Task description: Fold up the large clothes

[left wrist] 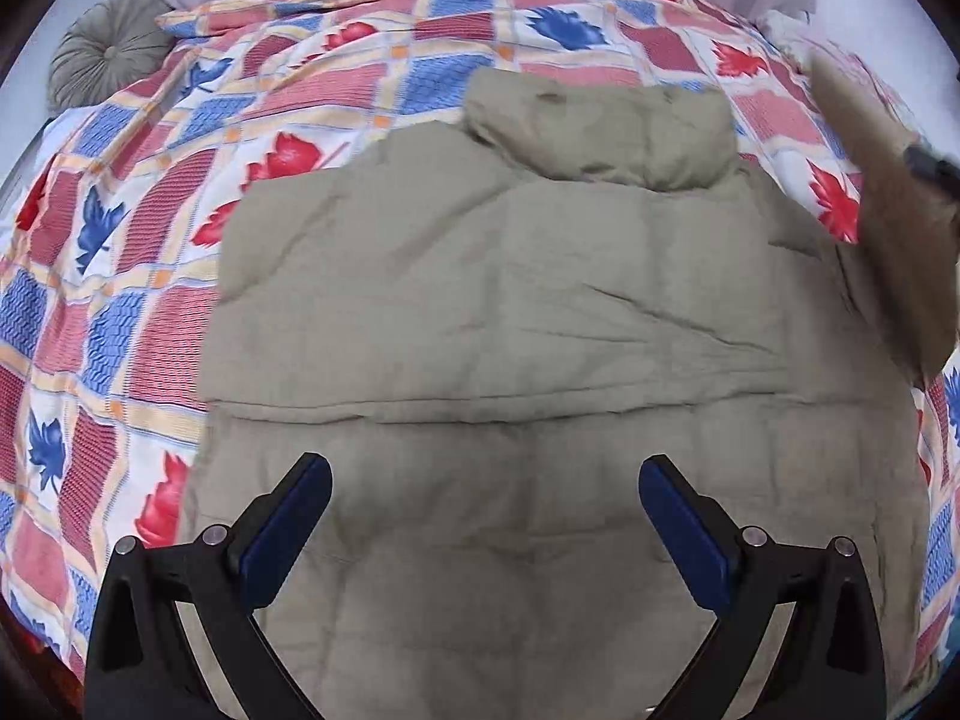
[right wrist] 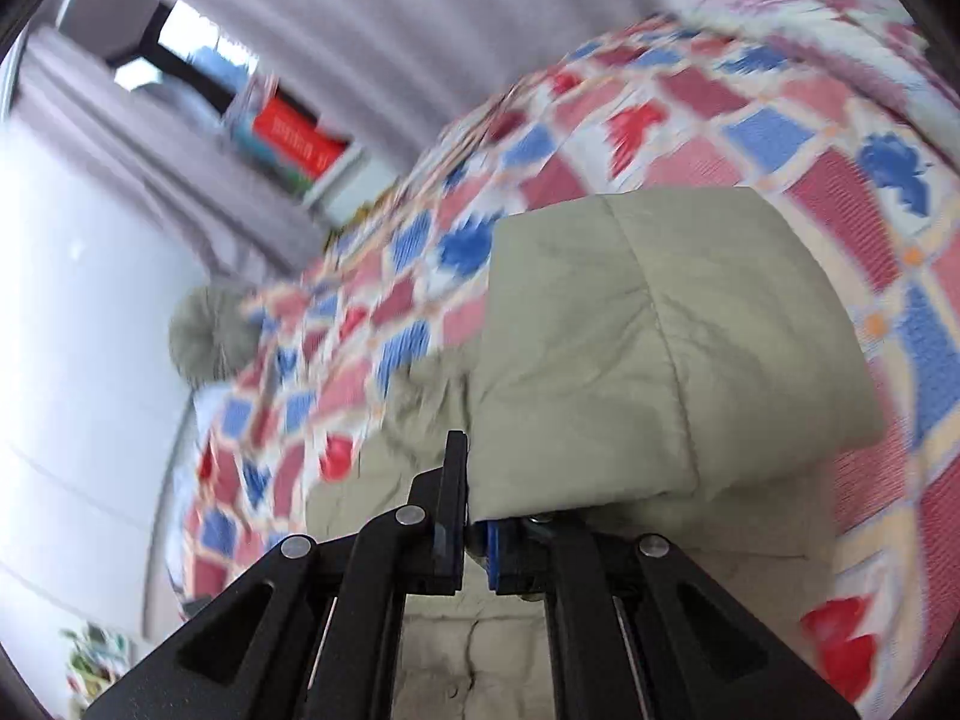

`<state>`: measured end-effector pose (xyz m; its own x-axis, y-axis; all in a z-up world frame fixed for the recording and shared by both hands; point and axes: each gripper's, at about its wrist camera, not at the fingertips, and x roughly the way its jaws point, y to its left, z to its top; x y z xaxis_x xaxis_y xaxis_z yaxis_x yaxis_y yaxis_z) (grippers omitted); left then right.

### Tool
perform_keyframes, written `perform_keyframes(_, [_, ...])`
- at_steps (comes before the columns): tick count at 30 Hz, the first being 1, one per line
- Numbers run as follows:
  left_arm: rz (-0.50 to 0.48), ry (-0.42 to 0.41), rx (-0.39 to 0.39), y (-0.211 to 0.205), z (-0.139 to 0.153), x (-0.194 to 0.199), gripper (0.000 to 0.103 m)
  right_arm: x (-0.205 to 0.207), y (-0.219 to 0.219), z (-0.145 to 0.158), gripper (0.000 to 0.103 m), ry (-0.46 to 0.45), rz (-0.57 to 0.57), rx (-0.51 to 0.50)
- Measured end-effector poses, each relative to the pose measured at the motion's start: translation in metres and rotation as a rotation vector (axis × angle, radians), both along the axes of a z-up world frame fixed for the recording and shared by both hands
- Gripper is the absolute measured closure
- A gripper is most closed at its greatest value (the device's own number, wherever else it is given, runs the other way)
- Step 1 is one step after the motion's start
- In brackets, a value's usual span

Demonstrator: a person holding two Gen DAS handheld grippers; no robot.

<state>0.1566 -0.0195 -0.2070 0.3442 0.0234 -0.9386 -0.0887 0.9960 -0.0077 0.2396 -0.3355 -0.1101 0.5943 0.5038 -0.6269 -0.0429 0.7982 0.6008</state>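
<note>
Right fingers pinching lifted jacket sleeve, left fingers spread above jacket

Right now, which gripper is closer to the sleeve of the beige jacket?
Right. The right gripper is shut on the sleeve, lifting it. The left gripper hangs open above the jacket's lower back, away from that sleeve.

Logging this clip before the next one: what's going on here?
A person with two handheld grippers is folding a beige padded jacket spread on a bed with a red, blue and white patterned quilt. The right gripper is shut on a lifted fold of the jacket. The left gripper hangs open above the jacket's lower part, holding nothing.
</note>
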Motion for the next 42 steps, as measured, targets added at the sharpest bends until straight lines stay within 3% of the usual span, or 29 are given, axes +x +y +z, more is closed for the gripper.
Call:
perform_keyframes(5, [0.04, -0.026, -0.004, 0.043, 0.001, -0.001, 0.0, 0.0, 0.066, -0.065, 0.098, 0.162, 0.049, -0.02])
perform_keyframes(9, [0.043, -0.028, -0.006, 0.065, -0.004, -0.003, 0.0, -0.006, 0.076, -0.113, 0.097, 0.284, 0.013, -0.004])
perform_keyframes(14, [0.039, -0.018, -0.023, 0.075, -0.009, -0.002, 0.0, -0.021, 0.073, -0.135, 0.095, 0.351, -0.033, 0.023])
perform_keyframes(16, [0.04, -0.02, -0.033, 0.075, -0.009, 0.0, 0.0, -0.022, 0.074, -0.128, 0.08, 0.351, -0.026, 0.024])
perform_keyframes(18, [0.041, -0.023, -0.044, 0.076, -0.01, 0.004, 0.0, -0.026, 0.072, -0.115, 0.03, 0.331, -0.01, 0.033])
perform_keyframes(19, [0.04, -0.023, -0.049, 0.075, -0.01, 0.006, 0.0, -0.028, 0.07, -0.11, 0.026, 0.322, -0.01, 0.037])
perform_keyframes(22, [0.031, -0.028, -0.065, 0.074, -0.008, 0.012, 0.0, -0.036, 0.058, -0.091, 0.026, 0.283, -0.048, 0.046])
perform_keyframes(25, [0.024, -0.034, -0.074, 0.074, -0.006, 0.017, 0.0, -0.041, 0.035, -0.082, 0.026, 0.264, -0.159, 0.072])
perform_keyframes(29, [0.031, -0.037, -0.081, 0.08, -0.003, 0.02, 0.0, -0.038, -0.003, -0.093, 0.027, 0.293, -0.339, 0.202])
perform_keyframes(31, [0.045, -0.035, -0.094, 0.088, -0.002, 0.021, 0.0, -0.033, -0.012, -0.102, 0.043, 0.301, -0.39, 0.295])
perform_keyframes(32, [0.053, -0.039, -0.099, 0.092, -0.001, 0.021, 0.0, -0.028, -0.015, -0.108, 0.076, 0.306, -0.402, 0.346])
perform_keyframes(33, [0.061, -0.043, -0.101, 0.097, 0.001, 0.021, 0.0, -0.023, -0.014, -0.11, 0.094, 0.309, -0.392, 0.375])
perform_keyframes(35, [0.07, -0.053, -0.107, 0.107, 0.004, 0.022, 0.0, -0.012, -0.003, -0.104, 0.094, 0.279, -0.354, 0.373])
perform_keyframes(37, [0.07, -0.06, -0.134, 0.117, 0.005, 0.022, 0.0, 0.001, 0.022, -0.084, 0.094, 0.22, -0.251, 0.305])
perform_keyframes(39, [0.06, -0.059, -0.154, 0.123, 0.006, 0.022, 0.0, 0.008, 0.051, -0.067, 0.094, 0.175, -0.141, 0.212])
perform_keyframes(42, [0.05, -0.057, -0.187, 0.129, 0.007, 0.022, 0.0, 0.012, 0.117, -0.048, 0.094, 0.132, 0.065, -0.009])
